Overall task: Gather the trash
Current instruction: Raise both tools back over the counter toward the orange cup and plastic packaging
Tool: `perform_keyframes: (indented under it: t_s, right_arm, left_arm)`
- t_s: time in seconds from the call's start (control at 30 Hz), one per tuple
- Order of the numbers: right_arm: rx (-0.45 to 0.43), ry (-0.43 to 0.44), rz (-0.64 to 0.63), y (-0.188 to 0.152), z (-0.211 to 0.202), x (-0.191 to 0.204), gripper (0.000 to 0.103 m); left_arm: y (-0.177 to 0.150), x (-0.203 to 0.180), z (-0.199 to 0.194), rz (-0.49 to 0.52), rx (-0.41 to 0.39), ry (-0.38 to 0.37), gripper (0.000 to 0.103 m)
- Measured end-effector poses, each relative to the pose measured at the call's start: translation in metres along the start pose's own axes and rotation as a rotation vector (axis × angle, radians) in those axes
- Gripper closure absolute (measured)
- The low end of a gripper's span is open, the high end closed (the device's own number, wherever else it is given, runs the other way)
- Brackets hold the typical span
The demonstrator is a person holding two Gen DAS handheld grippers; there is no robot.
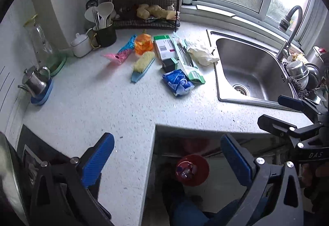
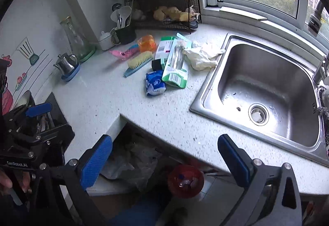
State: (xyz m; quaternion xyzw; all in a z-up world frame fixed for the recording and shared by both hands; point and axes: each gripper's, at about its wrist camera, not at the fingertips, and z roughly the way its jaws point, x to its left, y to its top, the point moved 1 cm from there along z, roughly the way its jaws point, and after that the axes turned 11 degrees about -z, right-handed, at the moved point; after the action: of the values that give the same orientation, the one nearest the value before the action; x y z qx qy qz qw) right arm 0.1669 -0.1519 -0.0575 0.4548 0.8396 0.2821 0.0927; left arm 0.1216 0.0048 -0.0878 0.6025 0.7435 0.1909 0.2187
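Both the left gripper (image 1: pixel 167 161) and right gripper (image 2: pixel 164 159) hung spread wide and empty at the counter (image 1: pixel 115 106) edge; the wrappers (image 1: pixel 178 82) sat near the sink (image 1: pixel 249 70), red bin (image 2: pixel 186 180) on the floor below.

A: Where's the open room?

B: The near table (image 1: pixel 107 106) is bare from the front edge up to the litter, wide enough for a gripper.

A: And what blocks?

B: The litter sits packed together: brush (image 1: pixel 143 65), blue pack (image 1: pixel 178 82), green packet (image 1: pixel 188 61), box (image 1: pixel 164 46), orange cup (image 1: pixel 144 43), crumpled paper (image 1: pixel 202 51). Behind them the rack (image 1: pixel 144 10) and utensil mug (image 1: pixel 104 34) close off the back.

A: The sides?

B: Sink (image 2: pixel 267 90) to the right, paper touching its rim; kettle (image 1: pixel 35 82) and carafe (image 1: pixel 41 41) line the left wall.
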Motion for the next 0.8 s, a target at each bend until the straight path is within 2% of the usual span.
perform_keyframes:
  t_s: [0.17,0.4,0.5,0.6,0.67,0.8]
  right_arm:
    - [0.012,0.008,0.010,0.042,0.029,0.001,0.001]
    - [0.069,0.026,0.015,0.090,0.072,-0.006,0.001]
    - [0.090,0.034,0.017,0.105,0.088,-0.011,0.007]
    - [0.121,0.016,0.030,0.115,0.108,-0.018,0.011]
    - [0.138,-0.001,0.048,0.120,0.120,-0.024,0.019]
    - [0.200,-0.039,0.042,0.129,0.149,-0.030,0.024]
  left_arm:
    - [0.041,0.012,0.024,0.052,0.004,-0.013,0.001]
    - [0.092,0.033,0.068,0.057,0.067,-0.033,0.001]
    - [0.110,0.041,0.082,0.071,0.075,-0.030,0.001]
    - [0.124,0.047,0.100,0.080,0.097,-0.028,0.001]
    - [0.131,0.049,0.111,0.088,0.111,-0.034,0.001]
    - [0.142,0.050,0.133,0.102,0.136,-0.040,0.001]
